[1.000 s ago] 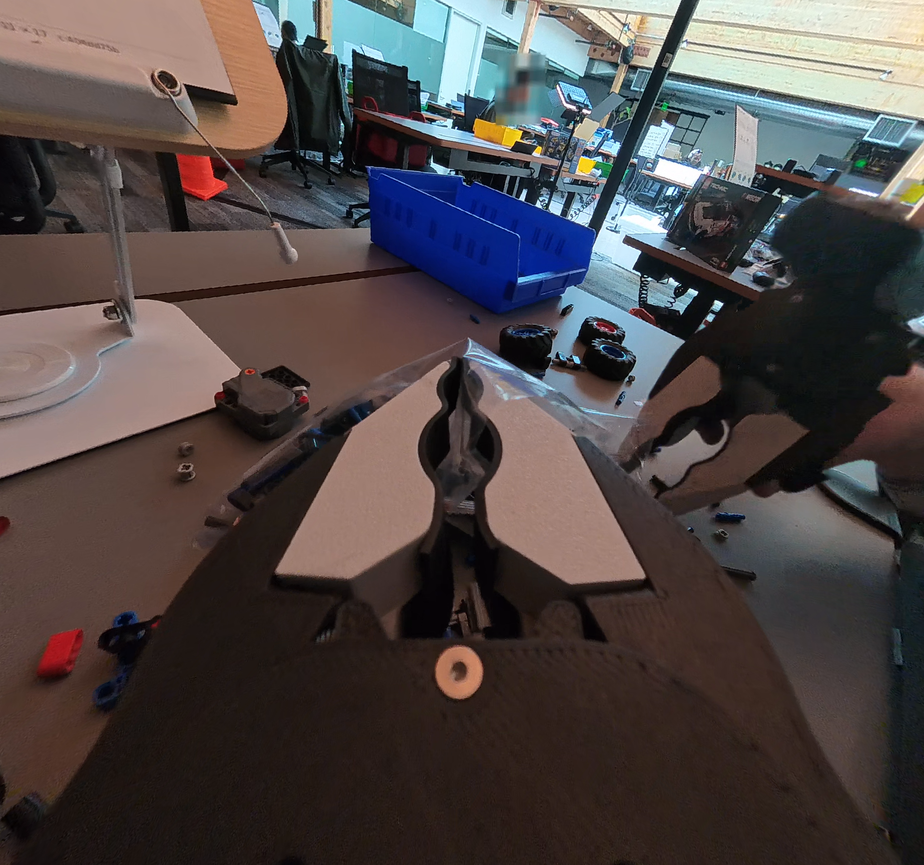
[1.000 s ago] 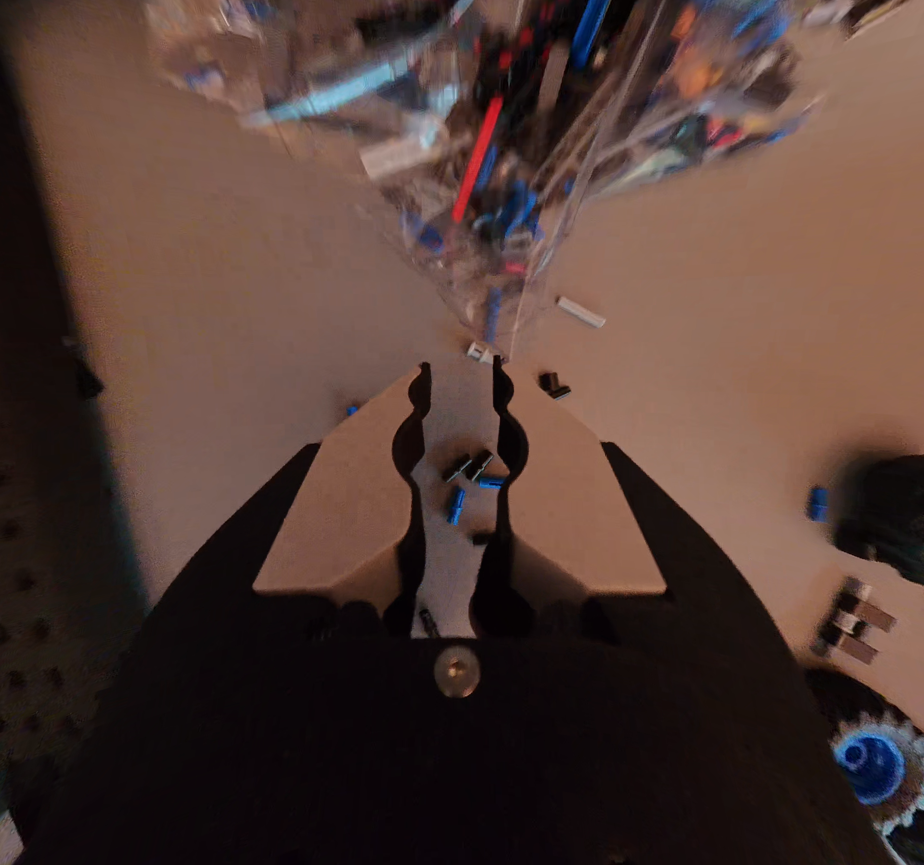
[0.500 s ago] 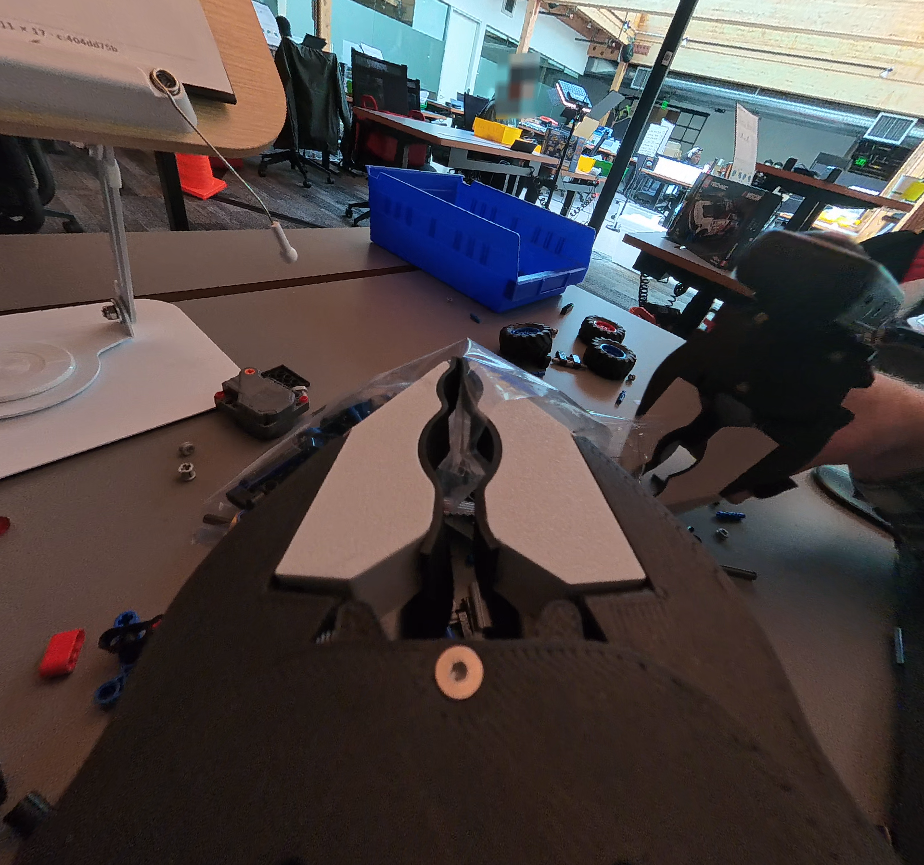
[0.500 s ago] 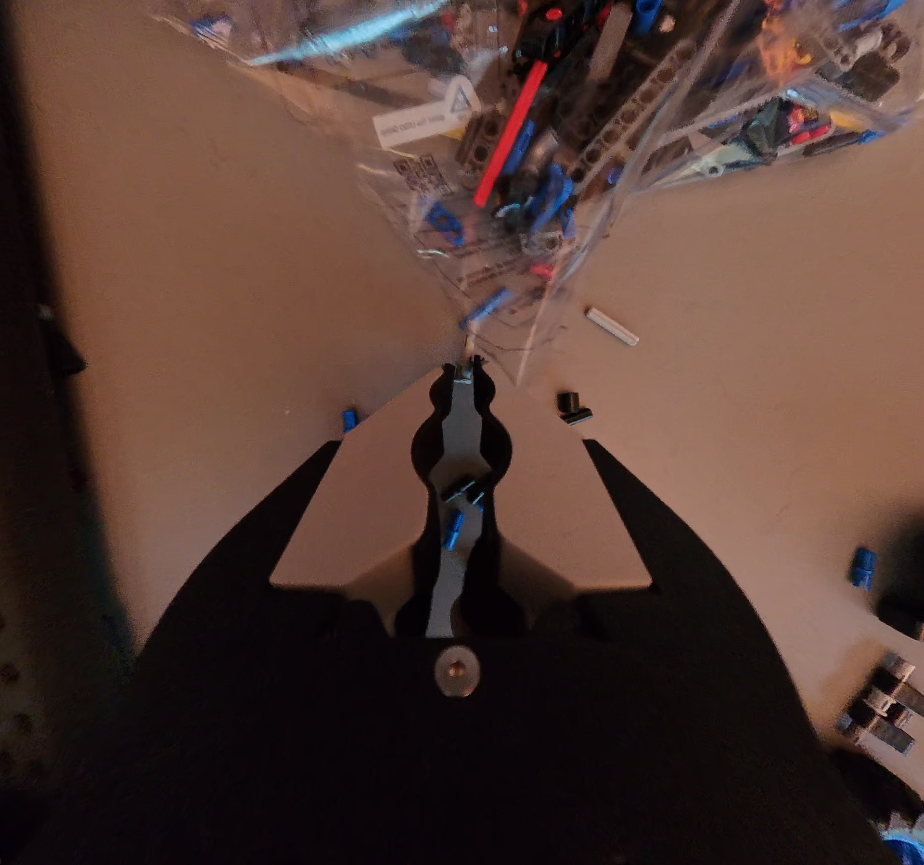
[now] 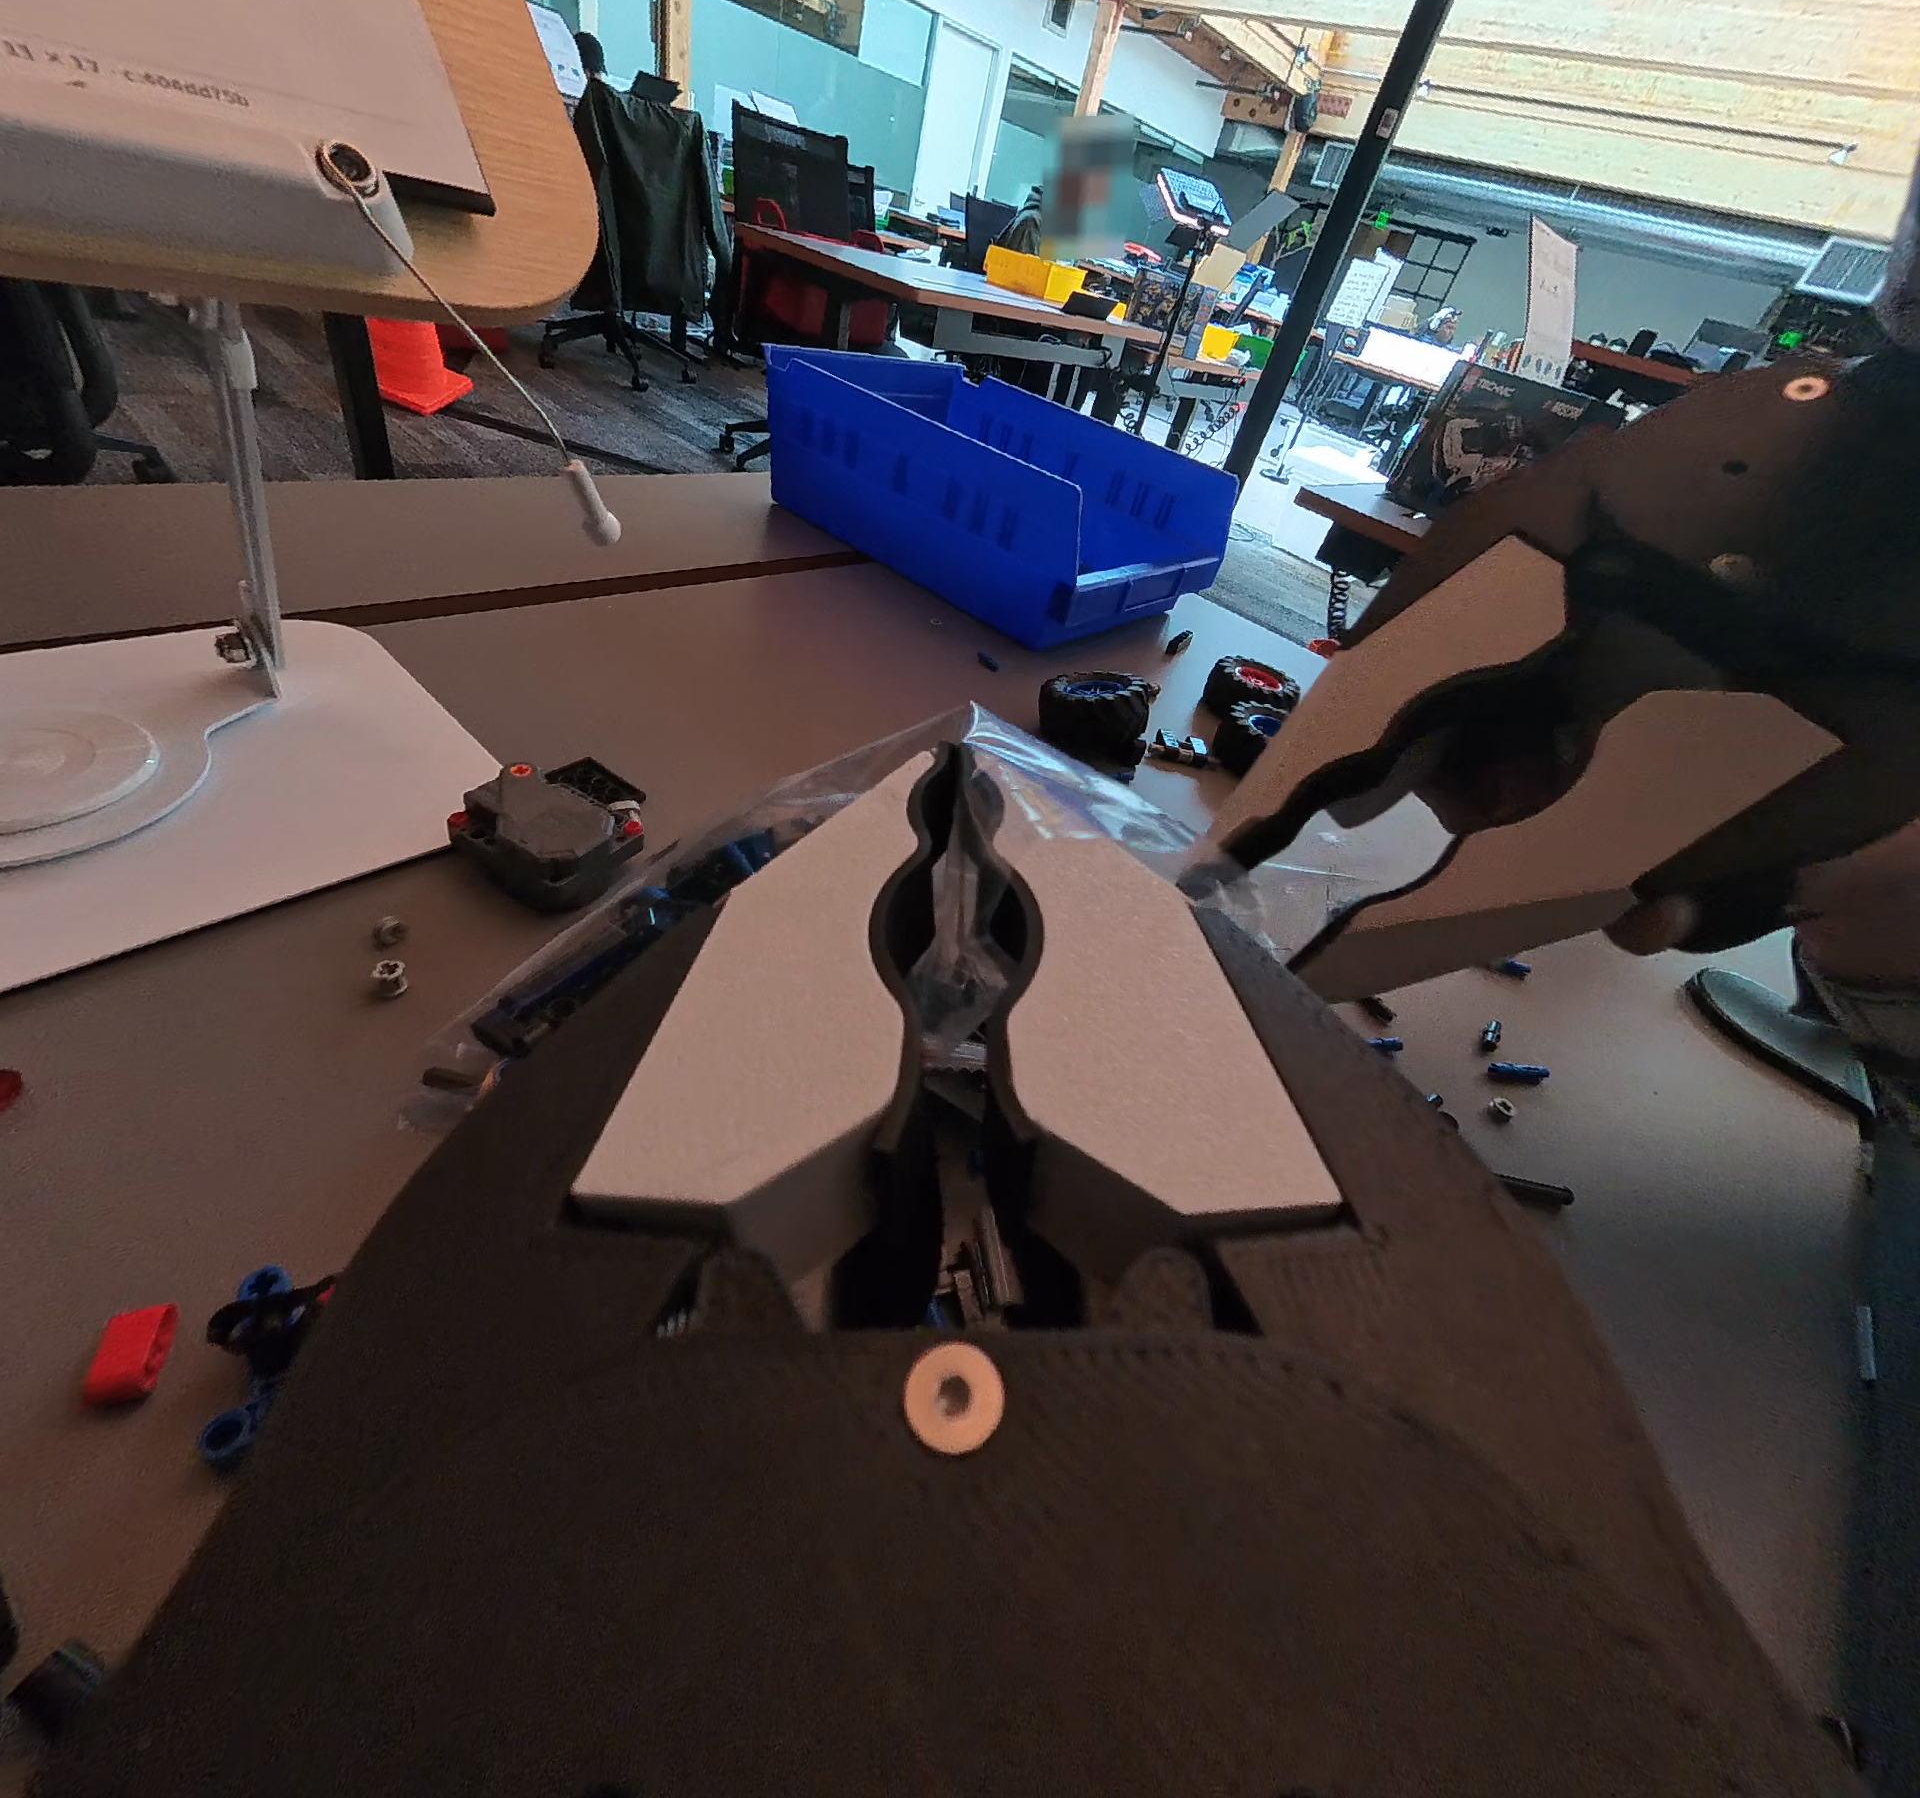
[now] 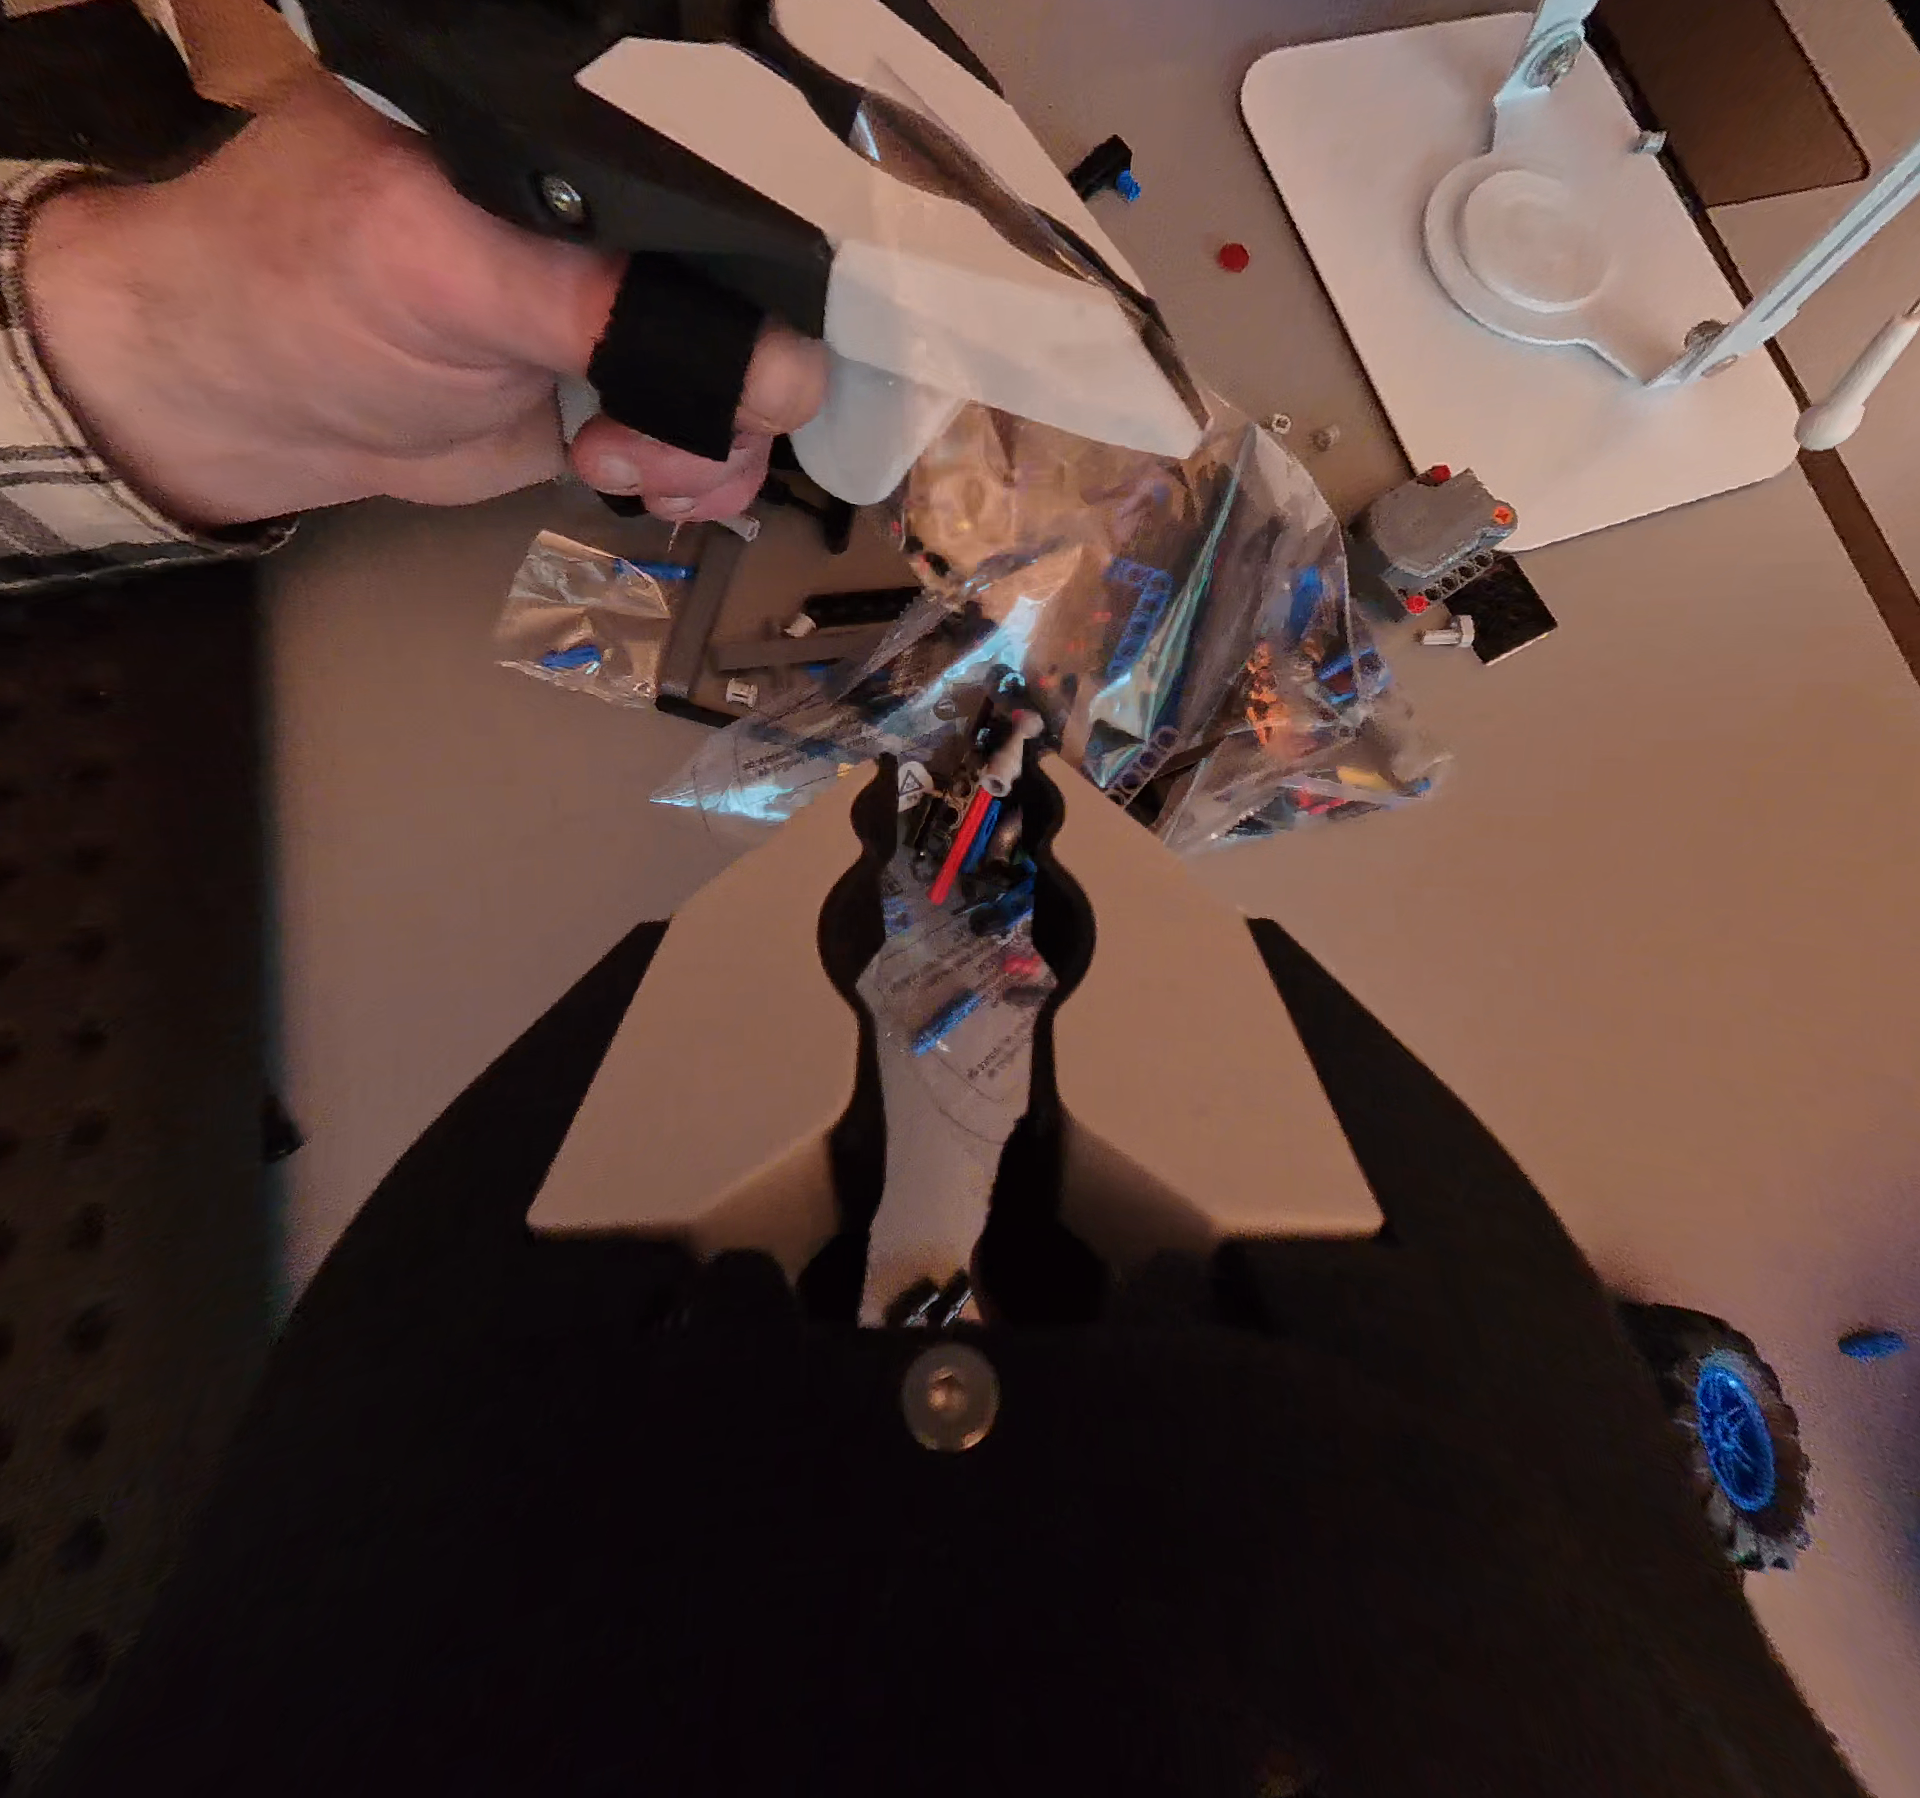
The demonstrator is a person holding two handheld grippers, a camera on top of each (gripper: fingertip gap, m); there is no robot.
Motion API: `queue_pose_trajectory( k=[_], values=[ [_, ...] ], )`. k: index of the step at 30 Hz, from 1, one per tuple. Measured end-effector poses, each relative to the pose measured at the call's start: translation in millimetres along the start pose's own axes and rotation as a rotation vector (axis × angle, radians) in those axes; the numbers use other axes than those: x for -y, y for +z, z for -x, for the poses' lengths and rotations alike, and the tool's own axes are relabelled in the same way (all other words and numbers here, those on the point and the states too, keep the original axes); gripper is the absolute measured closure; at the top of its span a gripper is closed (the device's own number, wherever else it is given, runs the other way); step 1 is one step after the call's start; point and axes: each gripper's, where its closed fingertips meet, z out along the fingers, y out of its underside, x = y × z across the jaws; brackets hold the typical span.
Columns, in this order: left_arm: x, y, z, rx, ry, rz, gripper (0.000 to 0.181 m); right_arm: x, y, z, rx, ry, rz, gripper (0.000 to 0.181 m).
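My left gripper (image 5: 956, 761) is shut on the top of a clear plastic bag (image 5: 1081, 803) of small toy building parts and holds it up above the grey table (image 5: 727, 668). The right wrist view shows this gripper (image 6: 1184, 398) in a hand at the upper left, with the bag (image 6: 1195, 626) hanging from it. My right gripper (image 6: 966, 766) is open, and the bag's lower corner shows in the gap between its fingers. In the left wrist view the right gripper (image 5: 1262, 907) comes in from the right, its tips at the bag's right edge.
A blue bin (image 5: 997, 512) stands at the back. A white stand base (image 5: 208, 792) is at the left with a grey motor block (image 5: 540, 823) beside it. Toy wheels (image 5: 1096, 709) lie behind the bag. Loose pins (image 5: 1517, 1073) and a red piece (image 5: 130, 1338) are scattered. A smaller bag (image 6: 582, 616) lies under the left gripper. The tips of one gripper are about 7 centimetres away from the tips of the other. Left tips and right tips are each some 20 centimetres from the red piece (image 5: 130, 1338).
My right gripper has moved from low over the table up to the bag's lower corner, and its jaws have widened since half a second ago. My left gripper has kept still, holding the bag.
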Motion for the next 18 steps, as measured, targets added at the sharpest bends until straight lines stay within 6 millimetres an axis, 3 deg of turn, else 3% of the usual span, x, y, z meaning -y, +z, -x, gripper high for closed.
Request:
queue_pose_trajectory(
  k=[4,7,9,11,13,15,18],
  values=[
    [0.6,0.3,0.5,0.003,0.002,-0.001,0.181,-5.5,-22.1,-2.0,-0.021,0.030,-0.044,0.164],
    [0.8,0.4,0.7,0.006,0.002,-0.002,0.181,-40.2,-38.4,-6.0,0.000,0.136,0.020,0.168],
    [-1.4,1.6,0.3,0.006,0.006,0.010,0.181,-67.5,-34.5,-8.6,0.021,0.210,0.084,0.167],
    [-2.7,2.3,0.4,0.012,0.015,0.016,0.181,-80.2,-21.8,-2.9,0.060,0.229,0.115,0.165],
    [-1.9,0.8,4.3,0.028,0.008,0.010,0.181,-77.4,-16.4,-2.2,0.033,0.188,0.090,0.167],
    [0.7,-1.8,8.4,0.041,-0.008,-0.007,0.181,-58.6,-23.7,0.1,0.071,0.219,-0.038,0.165],
    [2.7,-3.1,10.9,0.053,-0.010,-0.018,0.181,-47.3,-43.5,-20.4,0.031,0.309,-0.169,0.166]
  ],
)
